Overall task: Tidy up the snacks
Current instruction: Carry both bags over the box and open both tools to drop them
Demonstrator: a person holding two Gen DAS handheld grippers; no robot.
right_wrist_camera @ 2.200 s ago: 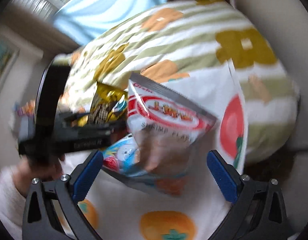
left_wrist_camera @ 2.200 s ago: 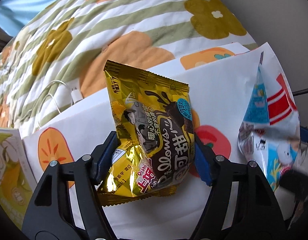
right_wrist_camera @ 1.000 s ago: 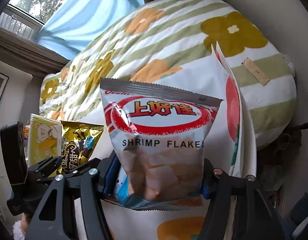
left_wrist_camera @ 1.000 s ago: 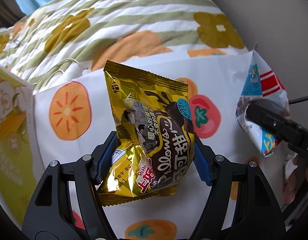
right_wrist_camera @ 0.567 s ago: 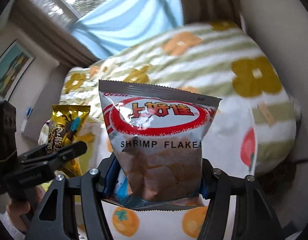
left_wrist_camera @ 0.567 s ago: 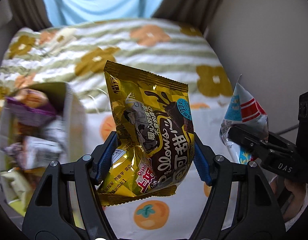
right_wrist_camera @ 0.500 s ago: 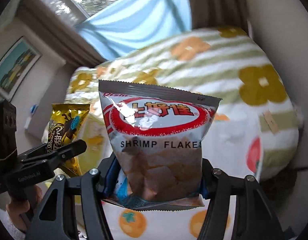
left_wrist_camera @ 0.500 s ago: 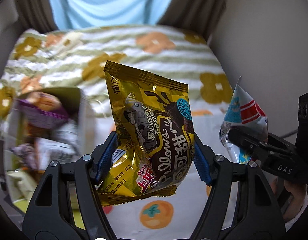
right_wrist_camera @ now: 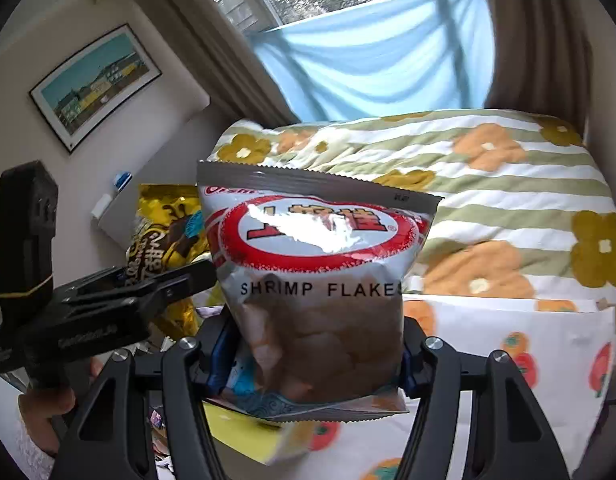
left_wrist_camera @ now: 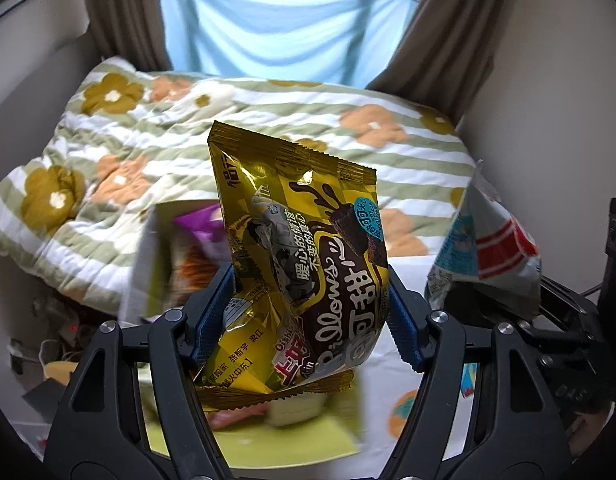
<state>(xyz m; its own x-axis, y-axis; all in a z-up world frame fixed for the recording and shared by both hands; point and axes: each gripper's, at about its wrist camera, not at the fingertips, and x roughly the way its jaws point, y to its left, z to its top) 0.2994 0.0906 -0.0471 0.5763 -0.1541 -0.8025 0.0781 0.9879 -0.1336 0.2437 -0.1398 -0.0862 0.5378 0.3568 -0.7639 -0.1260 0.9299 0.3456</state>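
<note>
My left gripper (left_wrist_camera: pixel 306 314) is shut on a gold chocolate pillows bag (left_wrist_camera: pixel 304 248), which stands upright between its blue pads. That gold bag (right_wrist_camera: pixel 164 236) also shows at the left of the right wrist view. My right gripper (right_wrist_camera: pixel 313 354) is shut on a white and red shrimp flakes bag (right_wrist_camera: pixel 319 292), held upright. The shrimp flakes bag (left_wrist_camera: pixel 483 248) appears edge-on at the right of the left wrist view. Below the left gripper is a yellow-green snack box (left_wrist_camera: pixel 156 248) with several packets inside, blurred.
A bed with a green-striped flower quilt (left_wrist_camera: pixel 156 152) fills the background. A white cloth with orange fruit prints (right_wrist_camera: pixel 507 336) lies at its near edge. Curtains and a blue-draped window (left_wrist_camera: pixel 276 20) stand behind. A framed picture (right_wrist_camera: pixel 94 84) hangs on the left wall.
Both grippers rose and tilted up with their bags still held. The window and curtains came into view, and the snack box slid from the left to beneath the left gripper.
</note>
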